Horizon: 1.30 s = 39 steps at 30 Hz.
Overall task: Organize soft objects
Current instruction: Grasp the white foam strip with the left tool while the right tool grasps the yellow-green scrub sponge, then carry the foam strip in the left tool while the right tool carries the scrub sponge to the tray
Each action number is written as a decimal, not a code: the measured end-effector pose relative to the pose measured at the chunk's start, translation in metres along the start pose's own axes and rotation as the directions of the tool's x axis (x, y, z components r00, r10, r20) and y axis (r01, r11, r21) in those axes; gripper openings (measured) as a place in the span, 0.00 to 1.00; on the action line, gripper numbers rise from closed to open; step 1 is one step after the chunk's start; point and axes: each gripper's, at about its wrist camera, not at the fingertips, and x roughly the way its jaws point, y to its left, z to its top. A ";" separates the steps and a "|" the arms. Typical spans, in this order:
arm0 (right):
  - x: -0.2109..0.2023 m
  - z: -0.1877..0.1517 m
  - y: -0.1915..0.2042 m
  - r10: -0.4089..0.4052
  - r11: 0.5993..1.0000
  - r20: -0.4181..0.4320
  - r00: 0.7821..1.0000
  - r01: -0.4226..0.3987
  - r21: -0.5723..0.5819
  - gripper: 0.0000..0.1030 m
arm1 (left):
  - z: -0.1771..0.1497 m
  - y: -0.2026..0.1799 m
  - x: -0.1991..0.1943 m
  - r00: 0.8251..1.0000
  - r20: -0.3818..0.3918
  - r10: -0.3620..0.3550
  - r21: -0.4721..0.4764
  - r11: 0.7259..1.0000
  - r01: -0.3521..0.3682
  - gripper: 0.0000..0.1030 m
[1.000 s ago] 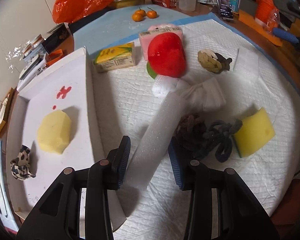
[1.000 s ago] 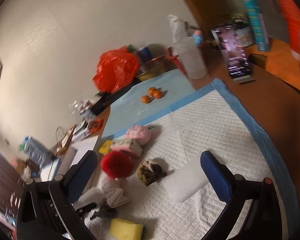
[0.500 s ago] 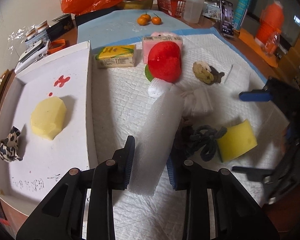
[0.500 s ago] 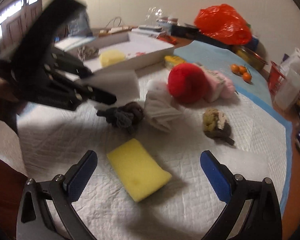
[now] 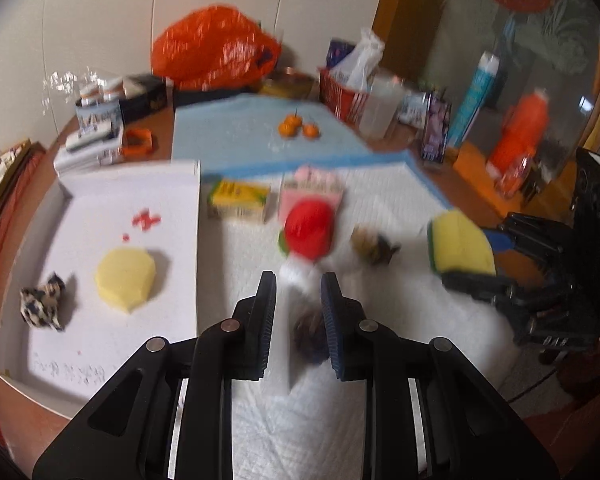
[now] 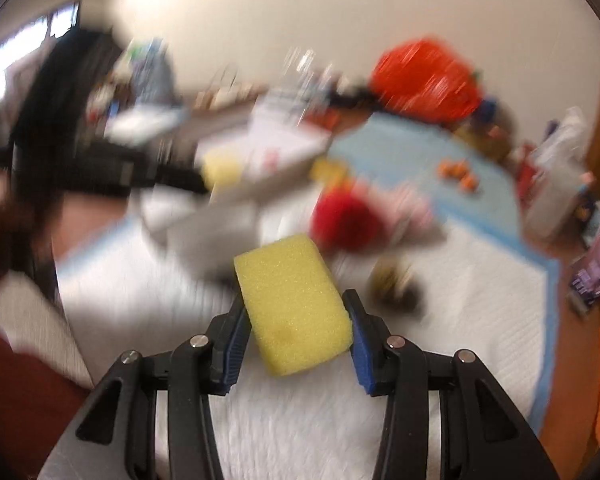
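Two grippers. Left wrist view: left gripper [image 5: 298,280] clamped on a white foam sheet [image 5: 290,308], blurred; white tray [image 5: 100,344] at 9 o'clock. Right wrist view: right gripper [image 6: 296,300] clamped on a yellow sponge [image 6: 294,304], raised above the white pad [image 6: 460,320].

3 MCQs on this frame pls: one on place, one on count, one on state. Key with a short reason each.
1. Where is the leopard-print cloth?
A. in the white tray
B. on the blue pad
C. in the red basket

2. How many small oranges lie on the blue pad?
A. one
B. two
C. five

3. What is the right gripper doing?
A. open above the pad
B. shut on the yellow sponge
C. shut on the red plush

Key:
1 A: the leopard-print cloth lies in the white tray.
2 B: two small oranges.
3 B: right gripper jaws squeeze the yellow sponge.
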 end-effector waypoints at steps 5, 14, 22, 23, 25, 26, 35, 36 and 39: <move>-0.049 0.072 -0.019 -0.044 0.985 0.241 0.969 0.002 0.171 0.44 | 0.050 -0.014 -0.052 0.981 0.190 -0.024 -0.015 1.000 0.028 0.22; -0.081 0.113 -0.016 -0.086 0.920 0.438 0.895 -0.098 0.379 0.44 | 0.064 -0.023 -0.096 0.944 0.330 -0.010 -0.049 0.998 0.027 0.22; -0.076 0.103 -0.027 -0.105 0.887 0.403 0.909 -0.097 0.451 0.44 | 0.054 -0.009 -0.092 0.952 0.305 0.012 -0.104 0.994 0.021 0.22; -0.076 0.102 -0.027 -0.107 0.887 0.403 0.909 -0.096 0.452 0.44 | 0.053 -0.008 -0.092 0.952 0.305 0.013 -0.106 0.994 0.021 0.22; -0.076 0.103 -0.026 -0.107 0.887 0.403 0.909 -0.096 0.452 0.44 | 0.052 -0.007 -0.093 0.952 0.307 0.016 -0.108 0.994 0.018 0.22; -0.075 0.103 -0.025 -0.107 0.886 0.403 0.909 -0.096 0.453 0.44 | 0.051 -0.007 -0.093 0.951 0.308 0.022 -0.111 0.994 0.013 0.22; -0.070 0.097 -0.025 -0.105 0.884 0.390 0.915 -0.094 0.459 0.44 | 0.004 -0.016 -0.012 0.993 -0.002 0.115 0.018 0.993 -0.114 0.61; -0.069 0.096 -0.026 -0.102 0.883 0.385 0.917 -0.095 0.460 0.44 | -0.007 -0.016 0.004 0.984 -0.037 0.176 0.041 0.984 -0.174 0.66; -0.065 0.092 -0.027 -0.095 0.880 0.366 0.926 -0.094 0.465 0.44 | -0.029 -0.011 0.039 0.964 -0.101 0.246 0.088 0.967 -0.238 0.66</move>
